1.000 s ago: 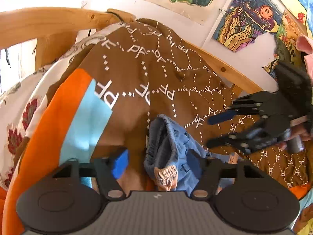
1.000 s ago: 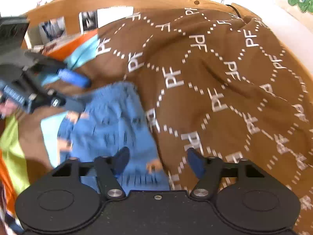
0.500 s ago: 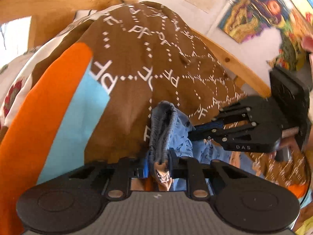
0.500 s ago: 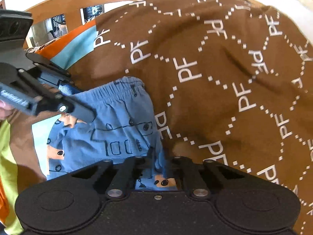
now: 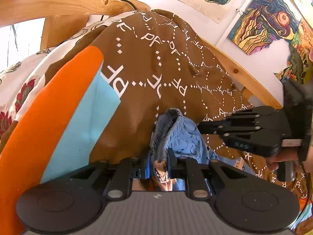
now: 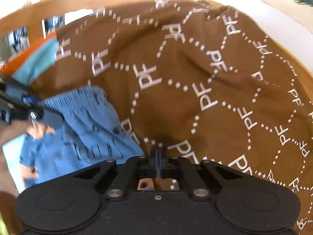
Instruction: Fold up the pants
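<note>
Small blue pants [image 5: 182,135] with dark drawings and orange patches lie on a brown blanket [image 5: 156,68] printed with white "PF" letters. My left gripper [image 5: 158,164] is shut on a bunched part of the pants by the elastic waistband. My right gripper [image 6: 158,156] has its jaws pressed together at the right edge of the pants [image 6: 86,129]; whether cloth sits between them I cannot tell. The right gripper also shows at the right of the left wrist view [image 5: 201,126], and the left gripper at the left of the right wrist view [image 6: 35,107].
An orange and light-blue cover [image 5: 58,117] lies left of the pants. A wooden bed rail [image 5: 234,72] runs behind the blanket, with paintings [image 5: 260,19] on the white wall above. A floral pillow [image 5: 11,90] sits far left.
Both grippers went from open to shut at the pants. The left one now pinches the waistband bunch. The right wrist view is blurred from motion and has shifted right.
</note>
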A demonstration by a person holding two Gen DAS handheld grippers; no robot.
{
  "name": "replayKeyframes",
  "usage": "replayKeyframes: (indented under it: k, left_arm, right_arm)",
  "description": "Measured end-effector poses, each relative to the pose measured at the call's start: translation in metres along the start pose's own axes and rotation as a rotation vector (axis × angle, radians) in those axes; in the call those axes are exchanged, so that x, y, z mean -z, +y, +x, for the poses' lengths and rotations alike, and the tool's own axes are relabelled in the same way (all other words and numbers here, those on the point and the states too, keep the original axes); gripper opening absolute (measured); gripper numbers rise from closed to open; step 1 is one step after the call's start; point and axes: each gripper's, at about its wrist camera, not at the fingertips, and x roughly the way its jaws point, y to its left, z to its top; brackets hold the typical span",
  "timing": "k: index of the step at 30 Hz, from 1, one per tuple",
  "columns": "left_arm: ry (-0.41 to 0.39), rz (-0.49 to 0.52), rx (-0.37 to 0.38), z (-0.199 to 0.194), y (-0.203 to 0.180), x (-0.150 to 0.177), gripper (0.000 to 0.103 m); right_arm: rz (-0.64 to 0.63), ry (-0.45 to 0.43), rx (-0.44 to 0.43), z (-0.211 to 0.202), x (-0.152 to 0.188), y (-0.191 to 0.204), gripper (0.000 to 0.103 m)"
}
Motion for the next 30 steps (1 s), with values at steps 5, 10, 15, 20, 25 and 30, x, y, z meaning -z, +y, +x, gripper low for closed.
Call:
replayKeyframes:
  k: [5,10,15,20,25,30]
  left_arm:
    - [0.001,0.006,-0.008,0.002,-0.003,0.000,0.018]
    - [0.001,0.013,-0.014,0.002,-0.005,0.002,0.018]
    - [0.001,0.018,-0.020,0.002,-0.006,0.002,0.018]
    - [0.002,0.013,-0.019,0.002,-0.006,0.002,0.018]
    - [0.005,0.011,-0.031,0.003,-0.008,0.002,0.018]
    - [0.001,0.010,-0.052,0.003,-0.011,0.003,0.019]
  right_arm:
    - [0.022,-0.033,-0.062,-0.021,0.000,0.006,0.016]
    - [-0.029,0.048,0.013,-0.001,0.007,0.028,0.027]
    - [0.141,0.063,0.088,0.013,0.007,0.009,0.067]
    - [0.175,0.039,0.188,-0.021,0.029,0.011,0.070]
    - [0.280,-0.004,0.252,-0.074,0.070,0.036,0.092]
    - [0.326,-0.040,0.334,-0.108,0.138,0.082,0.094]
